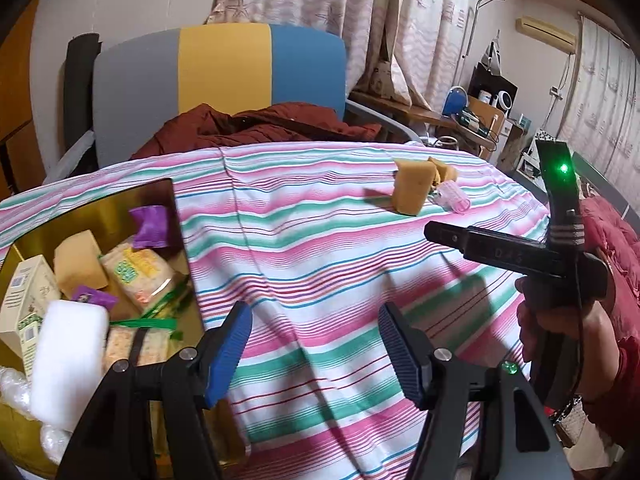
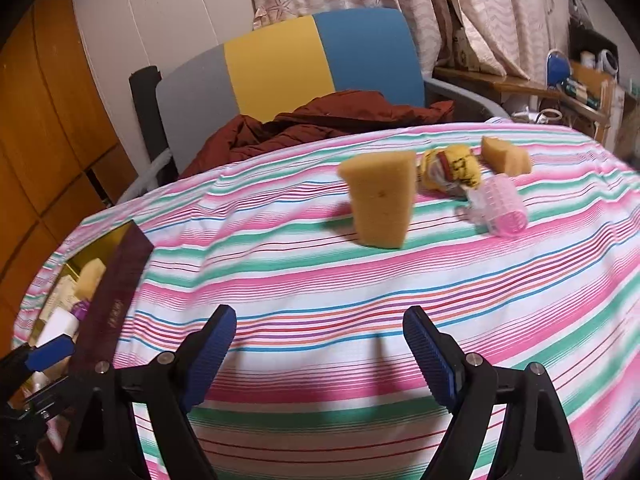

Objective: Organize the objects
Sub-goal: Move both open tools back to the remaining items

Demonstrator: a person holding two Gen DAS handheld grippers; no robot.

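**Both grippers hover empty over the striped bench**

The bench (image 2: 320, 280) fills most of what I can see, draped in a cloth of pink, green and white stripes. Behind it stands a chair (image 1: 224, 80) with grey, yellow and blue panels, a dark red jacket (image 1: 256, 128) heaped on its seat.

At the bench's left edge sits an open box (image 1: 100, 216) with a gold lining and a dark maroon outside. It holds a white foam block (image 1: 68, 360), a cream carton (image 1: 24, 304), a tan sponge (image 1: 78, 266), snack packets (image 1: 138, 276) and two purple wrapped sweets, one of them (image 1: 152, 226) near the box's far wall.

Out on the cloth, well apart from the box, a tall tan sponge block (image 2: 380, 200) stands upright. Just beyond it lies a yellow crumpled wrapper (image 2: 452, 170), with a smaller sponge piece (image 2: 506, 156) behind and a pink hair roller (image 2: 500, 210) lying on its side just beside the wrapper.

The left gripper (image 1: 316, 356) hangs by the box's near right corner, its blue fingers (image 1: 228, 356) spread apart with nothing between them. The right gripper (image 2: 320, 356) is over bare cloth, short of the sponge block, its fingers (image 2: 430, 360) also released and empty. A hand (image 1: 560, 328) in a red sleeve grips its handle.
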